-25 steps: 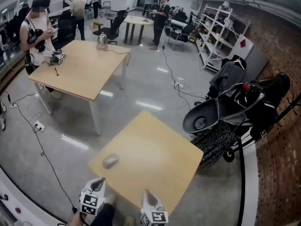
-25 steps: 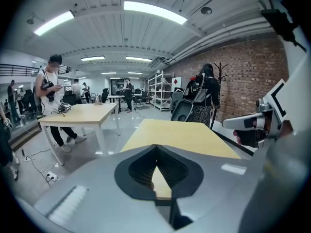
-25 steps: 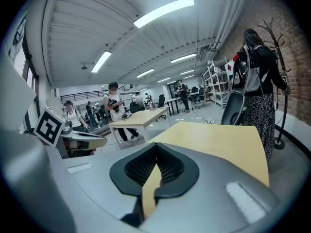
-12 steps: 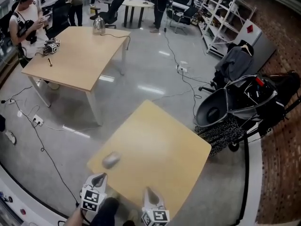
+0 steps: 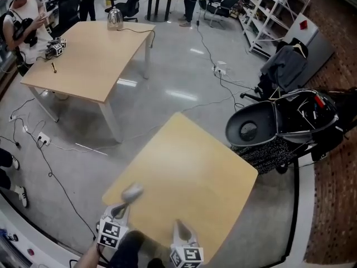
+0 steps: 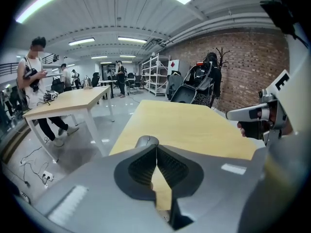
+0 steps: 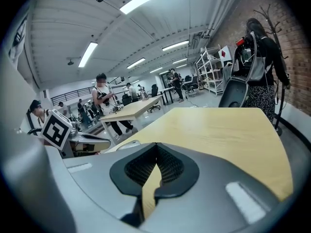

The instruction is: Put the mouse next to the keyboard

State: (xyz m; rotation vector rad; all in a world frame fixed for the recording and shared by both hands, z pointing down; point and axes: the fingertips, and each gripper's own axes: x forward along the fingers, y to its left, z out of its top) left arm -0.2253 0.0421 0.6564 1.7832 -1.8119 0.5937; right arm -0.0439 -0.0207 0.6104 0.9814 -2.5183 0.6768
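Head view shows a smooth, rounded grey mouse [image 5: 132, 192] lying near the left corner of a pale, matte wooden table [image 5: 192, 166]. A glossy grey floor runs around it, trailed with thin cables [image 5: 53, 175]. Farther off stand a second wooden table [image 5: 83, 54] bearing a shiny metal kettle [image 5: 114, 18], and a black pram [image 5: 279, 124] at the right. Nothing stands between either gripper and the mouse. The left gripper [image 5: 119, 210] points at the mouse, which sits just beyond its tips; its ribbed black pads meet, gripping nothing. The right gripper [image 5: 179, 228], farther along the near edge, is likewise closed and empty.
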